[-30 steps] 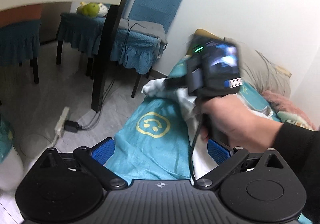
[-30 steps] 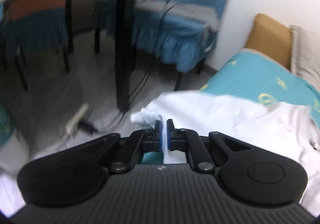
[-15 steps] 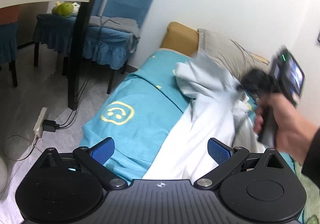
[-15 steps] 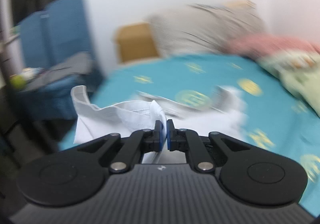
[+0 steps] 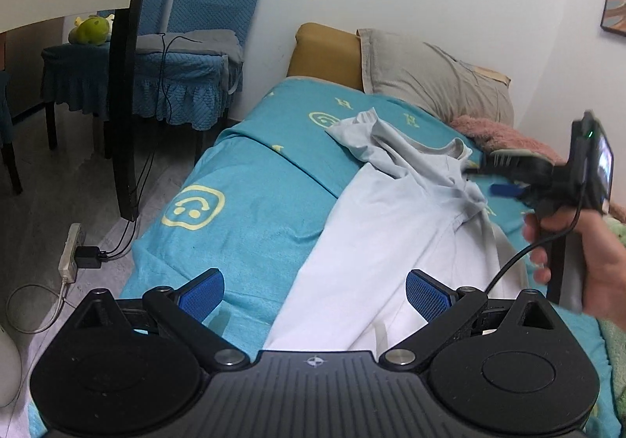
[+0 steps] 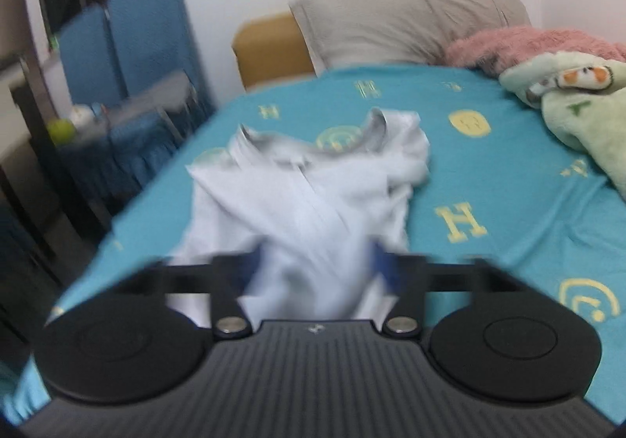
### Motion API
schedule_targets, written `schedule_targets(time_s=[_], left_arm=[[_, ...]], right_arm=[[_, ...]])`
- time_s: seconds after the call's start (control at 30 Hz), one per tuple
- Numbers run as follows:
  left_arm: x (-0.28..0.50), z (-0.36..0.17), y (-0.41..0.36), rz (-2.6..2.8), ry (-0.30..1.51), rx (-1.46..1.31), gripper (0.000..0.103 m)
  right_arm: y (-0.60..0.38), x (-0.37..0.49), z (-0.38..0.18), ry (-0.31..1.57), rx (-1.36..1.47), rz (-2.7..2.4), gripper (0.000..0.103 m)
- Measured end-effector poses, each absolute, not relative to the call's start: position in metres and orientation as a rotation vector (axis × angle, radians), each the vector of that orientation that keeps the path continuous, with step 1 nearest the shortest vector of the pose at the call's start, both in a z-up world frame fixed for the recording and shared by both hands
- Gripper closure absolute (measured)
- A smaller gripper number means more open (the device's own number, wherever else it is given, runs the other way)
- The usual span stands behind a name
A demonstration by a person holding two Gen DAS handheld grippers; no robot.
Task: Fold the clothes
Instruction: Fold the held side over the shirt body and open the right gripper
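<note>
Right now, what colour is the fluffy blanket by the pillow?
Pink; the fluffy blanket shows best in the right wrist view.

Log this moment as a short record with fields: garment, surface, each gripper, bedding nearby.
garment: white shirt, spread lengthwise, collar end rumpled
surface: teal bedsheet with yellow prints
left gripper: open, empty, over the shirt's near end
right gripper: jaws opening, shirt cloth between them, not pressed by the pads
right hand: grips the right gripper's handle
bedding nearby: grey pillow, pink blanket, green plush blanket
</note>
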State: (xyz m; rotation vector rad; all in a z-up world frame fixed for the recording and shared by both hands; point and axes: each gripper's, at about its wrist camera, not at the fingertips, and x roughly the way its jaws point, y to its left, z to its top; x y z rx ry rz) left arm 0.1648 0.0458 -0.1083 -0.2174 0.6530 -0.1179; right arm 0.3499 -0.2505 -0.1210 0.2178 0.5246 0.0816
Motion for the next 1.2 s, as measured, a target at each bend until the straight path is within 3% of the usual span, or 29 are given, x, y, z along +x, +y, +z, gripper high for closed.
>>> schedule_targets(time_s=[0.2, 0.27, 0.43, 0.5, 0.6, 0.63, 1.07, 1.2], left_arm=[[0.170, -0.116, 0.038, -0.130, 0.682, -0.197, 0.002], [0.172, -0.119, 0.036, -0.135, 0.688, -0.193, 0.002], [0.177, -0.127, 0.034, -0.141, 0.701, -0.192, 0.002], [0.179, -0.129, 0.034, -0.144, 0.705, -0.201, 0.002], [0.181, -0.131, 0.035, -0.144, 0.714, -0.214, 0.003], [0.181, -0.131, 0.035, -0.144, 0.715, -0.217, 0.003], [0.178, -0.125, 0.047, -0.091, 0.688, -0.269, 0.003], [0.177, -0.124, 0.047, -0.088, 0.688, -0.262, 0.003]], right_arm=[[-0.258, 0.398, -0.117, 0.499, 0.304, 0.108, 0.017], [-0.255, 0.425, -0.124, 0.569, 0.322, 0.115, 0.039], [-0.233, 0.471, -0.147, 0.676, 0.204, 0.112, 0.040], [-0.222, 0.481, -0.157, 0.725, 0.162, 0.135, 0.046], [-0.204, 0.482, -0.161, 0.750, 0.103, 0.183, 0.077], [-0.198, 0.480, -0.158, 0.748, 0.085, 0.197, 0.093], [-0.085, 0.455, -0.041, 0.521, -0.057, 0.451, 0.095], [-0.094, 0.460, -0.036, 0.471, -0.036, 0.316, 0.095]])
